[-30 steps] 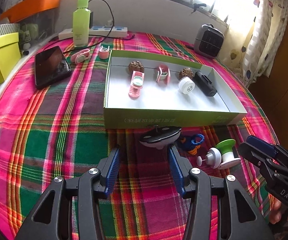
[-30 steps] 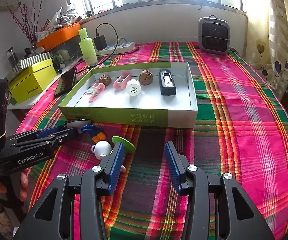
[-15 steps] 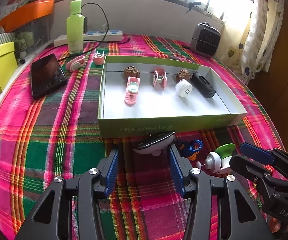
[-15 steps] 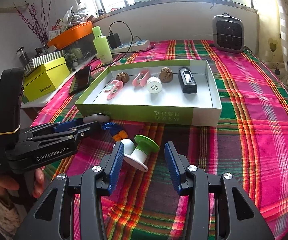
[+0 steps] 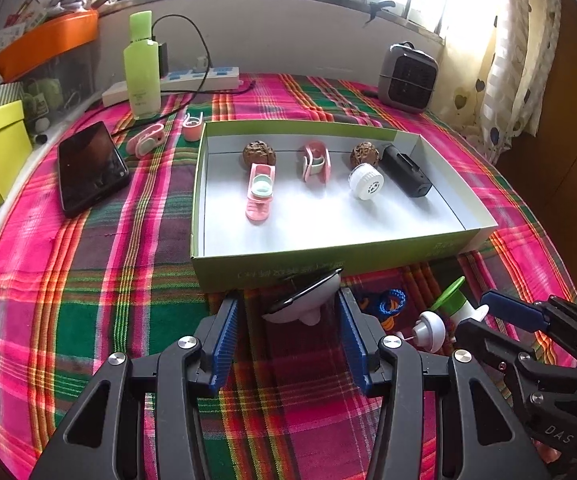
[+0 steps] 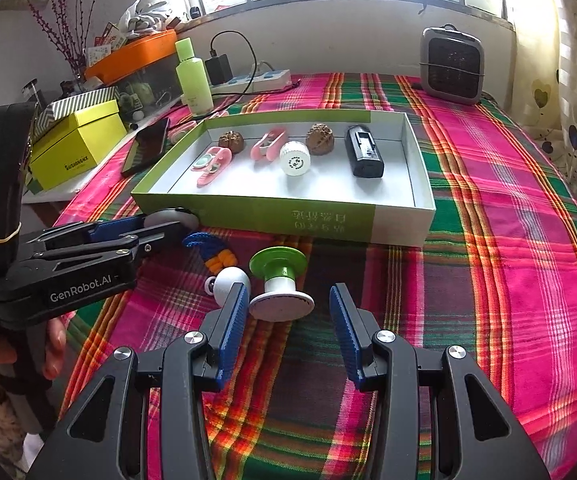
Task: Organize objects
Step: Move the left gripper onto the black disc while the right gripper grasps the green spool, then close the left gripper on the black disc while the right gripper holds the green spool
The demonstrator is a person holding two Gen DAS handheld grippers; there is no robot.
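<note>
- Right gripper (image 6: 284, 316): jaws spread, straddling the green-and-white spool (image 6: 280, 284) on the cloth; nothing pinched. Looks lined up for a grab.
- Left gripper (image 5: 286, 332): jaws spread either side of the white-and-black oval gadget (image 5: 302, 300). It sits tilted against the tray's front wall; contact with the pads unclear.
- Between the two: white ball piece (image 6: 230, 282) and blue-orange cord (image 6: 212, 250), loose on the cloth.
- Green tray (image 6: 328, 220) beyond: walnuts, pink clips, white cap and black case in a row, so it's probably the destination.
</note>
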